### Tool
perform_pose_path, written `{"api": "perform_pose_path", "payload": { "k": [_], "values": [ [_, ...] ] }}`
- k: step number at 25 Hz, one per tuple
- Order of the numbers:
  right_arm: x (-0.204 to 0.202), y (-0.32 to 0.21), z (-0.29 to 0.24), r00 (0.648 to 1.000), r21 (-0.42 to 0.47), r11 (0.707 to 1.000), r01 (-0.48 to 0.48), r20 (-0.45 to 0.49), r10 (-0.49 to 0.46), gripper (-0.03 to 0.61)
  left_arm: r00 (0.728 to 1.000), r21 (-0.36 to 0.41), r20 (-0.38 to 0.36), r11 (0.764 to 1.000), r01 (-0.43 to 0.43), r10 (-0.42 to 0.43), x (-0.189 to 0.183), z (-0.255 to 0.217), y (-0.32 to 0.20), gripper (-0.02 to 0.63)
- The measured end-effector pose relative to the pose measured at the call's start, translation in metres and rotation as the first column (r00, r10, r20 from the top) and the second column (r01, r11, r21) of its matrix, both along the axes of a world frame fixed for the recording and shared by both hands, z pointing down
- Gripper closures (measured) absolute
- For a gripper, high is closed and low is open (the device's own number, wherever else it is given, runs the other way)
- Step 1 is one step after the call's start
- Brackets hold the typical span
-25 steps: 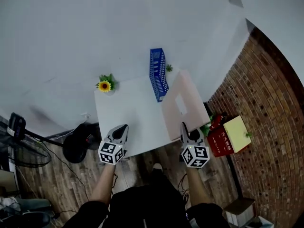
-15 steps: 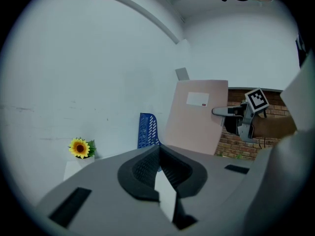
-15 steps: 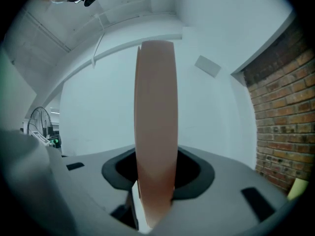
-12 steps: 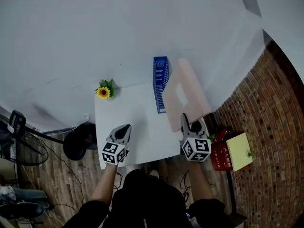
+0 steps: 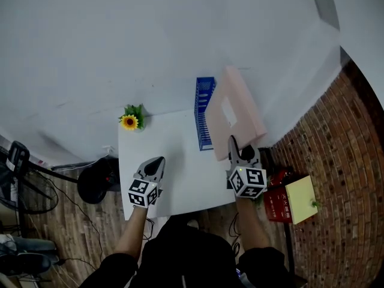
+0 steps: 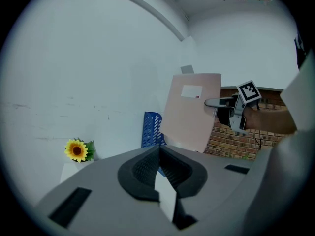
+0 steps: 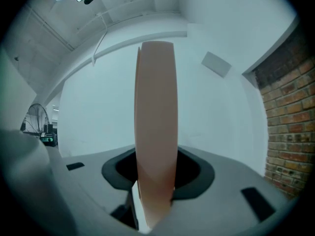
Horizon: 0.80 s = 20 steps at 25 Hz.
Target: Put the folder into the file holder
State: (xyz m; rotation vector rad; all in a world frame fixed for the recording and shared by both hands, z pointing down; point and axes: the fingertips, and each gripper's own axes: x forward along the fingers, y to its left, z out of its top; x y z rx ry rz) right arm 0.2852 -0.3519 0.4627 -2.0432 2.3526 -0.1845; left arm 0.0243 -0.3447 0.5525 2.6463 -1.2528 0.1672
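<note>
A blue mesh file holder (image 5: 204, 113) stands at the back right of the white table (image 5: 162, 149); the left gripper view shows this file holder (image 6: 151, 129) too. My right gripper (image 5: 239, 153) is shut on the lower edge of a pink folder (image 5: 234, 110) and holds it upright above the table's right side, just right of the holder. In the right gripper view the folder (image 7: 155, 117) rises edge-on from between the right gripper's (image 7: 155, 181) jaws. A white label shows on the folder (image 6: 189, 112). My left gripper (image 5: 155, 164) hovers over the table's front left, shut and empty.
A small sunflower (image 5: 130, 122) sits at the table's back left corner. On the floor to the right are a red box (image 5: 277, 200) and a yellow box (image 5: 299, 198) by a brick wall (image 5: 336, 161). A black stand (image 5: 93, 185) is left of the table.
The right gripper has lifted the folder and carried it back and leftwards, closer to the file holder. The left gripper has stayed where it was.
</note>
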Motion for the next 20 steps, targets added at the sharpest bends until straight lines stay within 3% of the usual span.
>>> {"api": "perform_pose_path", "payload": {
  "k": [20],
  "values": [
    [-0.008,-0.1,0.016,0.999,0.009,0.999,-0.042,-0.027,0.042,0.407,1.0,-0.058,0.003,0.998,0.013,-0.013,-0.021,0.024,-0.08,0.591]
  ]
}}
